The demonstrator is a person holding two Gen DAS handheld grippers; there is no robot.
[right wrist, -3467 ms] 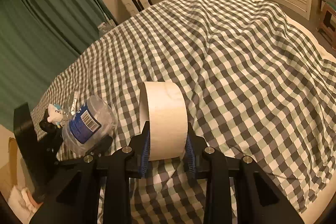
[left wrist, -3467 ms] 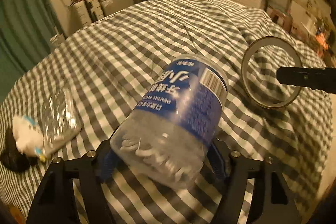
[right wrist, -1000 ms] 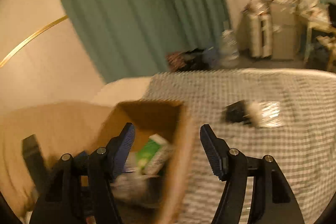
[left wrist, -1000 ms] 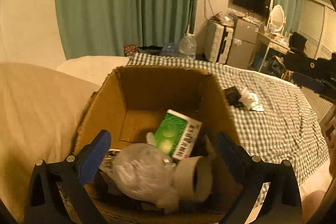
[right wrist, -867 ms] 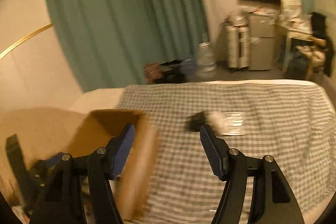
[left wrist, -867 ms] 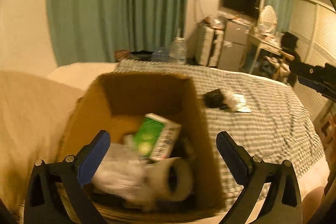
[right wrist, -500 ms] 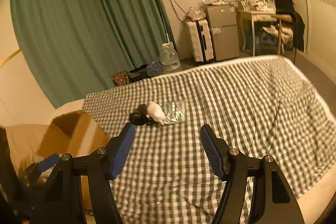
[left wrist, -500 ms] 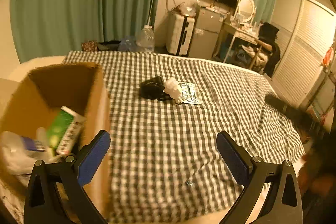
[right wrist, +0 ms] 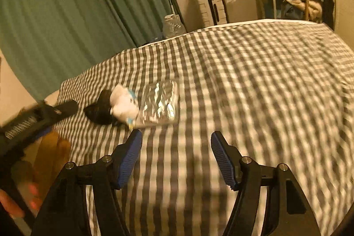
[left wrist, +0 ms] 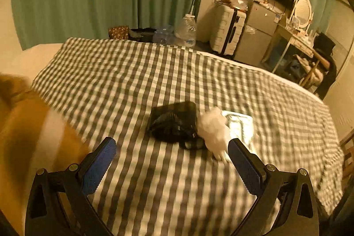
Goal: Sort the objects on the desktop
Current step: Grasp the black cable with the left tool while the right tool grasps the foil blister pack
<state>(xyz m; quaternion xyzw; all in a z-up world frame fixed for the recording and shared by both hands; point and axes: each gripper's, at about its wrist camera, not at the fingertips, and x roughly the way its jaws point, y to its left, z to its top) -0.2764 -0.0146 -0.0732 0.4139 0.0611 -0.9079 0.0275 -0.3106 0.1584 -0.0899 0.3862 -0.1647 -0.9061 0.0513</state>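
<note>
Three objects lie together on the checked bedspread: a black pouch [left wrist: 173, 123], a white plush toy [left wrist: 213, 131] and a shiny silver packet [left wrist: 241, 125]. My left gripper [left wrist: 171, 166] hovers just short of them, open and empty. In the right wrist view the black pouch [right wrist: 99, 111], the white plush toy [right wrist: 122, 104] and the silver packet [right wrist: 160, 104] sit ahead and to the left of my right gripper [right wrist: 176, 158], which is open with nothing between its fingers. The left gripper's black frame [right wrist: 37, 118] shows at the left edge.
A cardboard box [left wrist: 24, 136] stands at the bed's left side, blurred; the same cardboard box [right wrist: 46, 158] appears by a hand [right wrist: 13, 202]. Green curtains, a white suitcase [left wrist: 227, 32], a water jug [left wrist: 185, 30] and a desk stand beyond the bed.
Both grippers swung away from the cardboard box toward the bed and dropped lower. The pouch, toy and packet now lie much nearer, and the box has slid to the left edge.
</note>
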